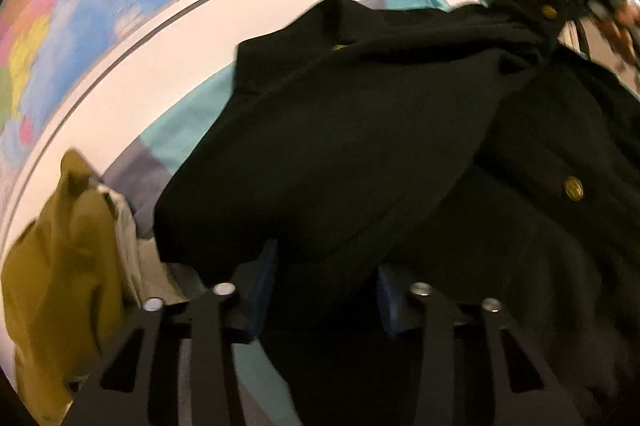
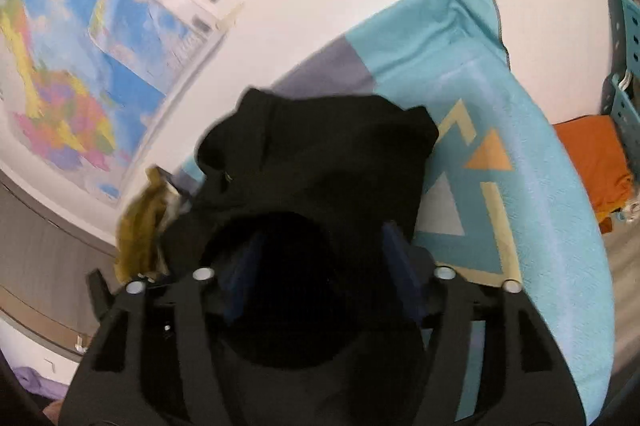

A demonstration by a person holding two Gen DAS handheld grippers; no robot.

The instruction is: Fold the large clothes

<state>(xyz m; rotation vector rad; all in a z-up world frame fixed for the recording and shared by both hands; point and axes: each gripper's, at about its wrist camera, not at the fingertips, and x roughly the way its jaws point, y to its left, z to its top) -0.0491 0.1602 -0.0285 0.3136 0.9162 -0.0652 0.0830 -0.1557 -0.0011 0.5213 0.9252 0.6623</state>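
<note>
A black jacket [image 1: 340,130] with gold buttons [image 1: 573,188] hangs bunched and lifted over a teal patterned blanket [image 1: 180,134]. My left gripper [image 1: 324,266] is shut on a fold of it, with black cloth running between the blue pads [image 1: 262,278]. In the right wrist view, a thick bunch of the same jacket [image 2: 320,154] fills the gap of my right gripper [image 2: 320,242], which is shut on it. At the top right of the left wrist view the jacket's far end runs up to a blurred hand [image 1: 628,14]. Both sets of fingertips are hidden by cloth.
The teal blanket [image 2: 500,106] covers the work surface against a white wall. An olive garment [image 1: 60,266] lies at the left. An orange cloth [image 2: 588,162] and a teal crate [image 2: 628,26] sit at the right. A coloured map [image 2: 80,66] hangs on the wall.
</note>
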